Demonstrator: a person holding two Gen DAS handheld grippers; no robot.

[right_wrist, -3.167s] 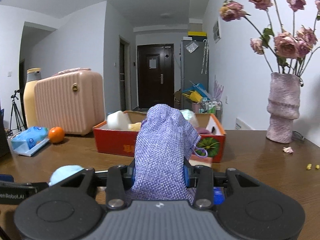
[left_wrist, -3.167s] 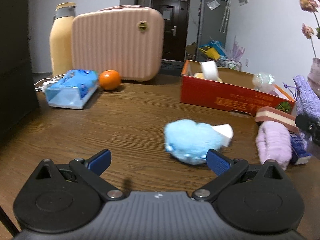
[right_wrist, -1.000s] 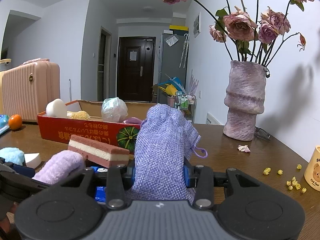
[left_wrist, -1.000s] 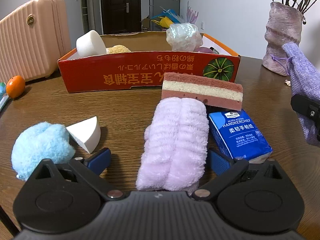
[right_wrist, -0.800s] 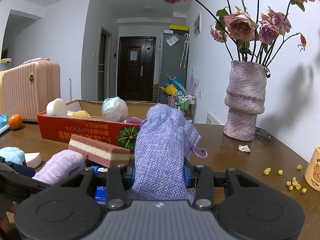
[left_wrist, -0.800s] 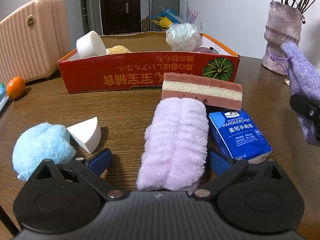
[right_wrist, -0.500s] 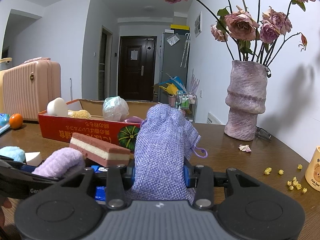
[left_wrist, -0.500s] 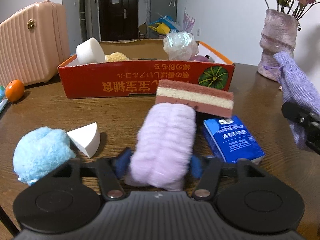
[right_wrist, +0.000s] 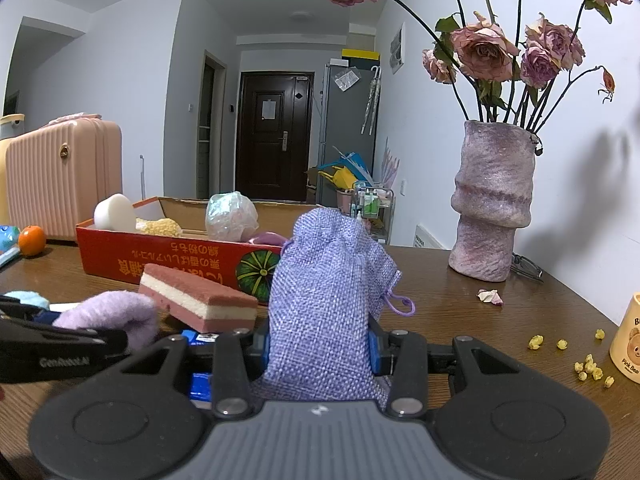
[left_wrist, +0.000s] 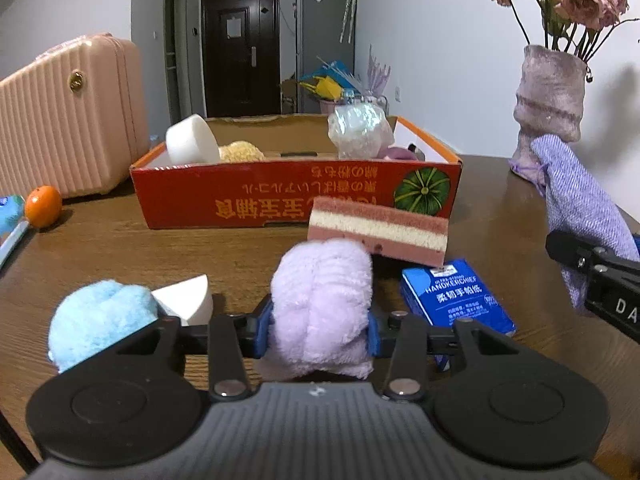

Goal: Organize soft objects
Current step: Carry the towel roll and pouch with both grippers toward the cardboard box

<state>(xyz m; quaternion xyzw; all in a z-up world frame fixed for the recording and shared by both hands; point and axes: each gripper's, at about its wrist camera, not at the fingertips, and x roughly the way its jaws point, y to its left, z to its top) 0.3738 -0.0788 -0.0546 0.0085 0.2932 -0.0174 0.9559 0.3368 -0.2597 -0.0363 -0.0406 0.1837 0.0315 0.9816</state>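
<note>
Towel clamped in left hand-held gripper, just in front of sponge and red box on bench. Right hand-held gripper clenched on pouch, upright, vase beyond.

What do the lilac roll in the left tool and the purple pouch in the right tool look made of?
Lilac roll: plush terry or fleece, matte, with a fuzzy ribbed pile that bulges between the fingers.
Purple pouch: coarse open-weave cloth, likely linen or burlap-like, with a visible thread grid and a drawstring cord.
</note>
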